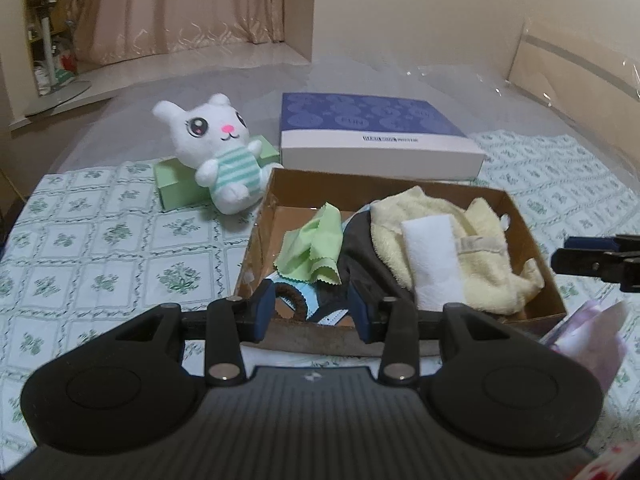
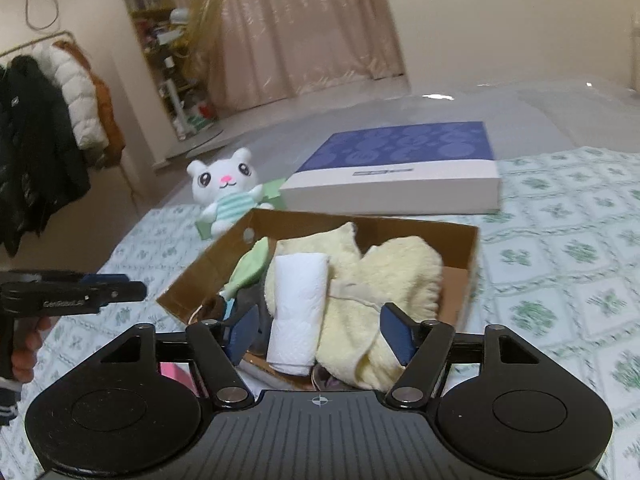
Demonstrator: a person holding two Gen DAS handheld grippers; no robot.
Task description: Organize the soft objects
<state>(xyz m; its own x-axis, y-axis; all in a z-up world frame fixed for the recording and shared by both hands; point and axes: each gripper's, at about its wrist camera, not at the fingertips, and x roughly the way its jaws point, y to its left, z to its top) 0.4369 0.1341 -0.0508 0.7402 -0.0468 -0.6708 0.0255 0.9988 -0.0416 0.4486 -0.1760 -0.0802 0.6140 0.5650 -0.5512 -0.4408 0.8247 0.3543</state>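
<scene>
Bunny [image 1: 218, 148] sits ahead-left of my left gripper [image 1: 312, 312], beyond the box [image 1: 400, 188], leaning on a green block; left is nearer. Both grippers, right [image 2: 320, 334] included, are spread, holding nothing.

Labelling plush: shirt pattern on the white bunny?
Mint-and-white stripes on the white plush bunny; clearest in left wrist view.
</scene>
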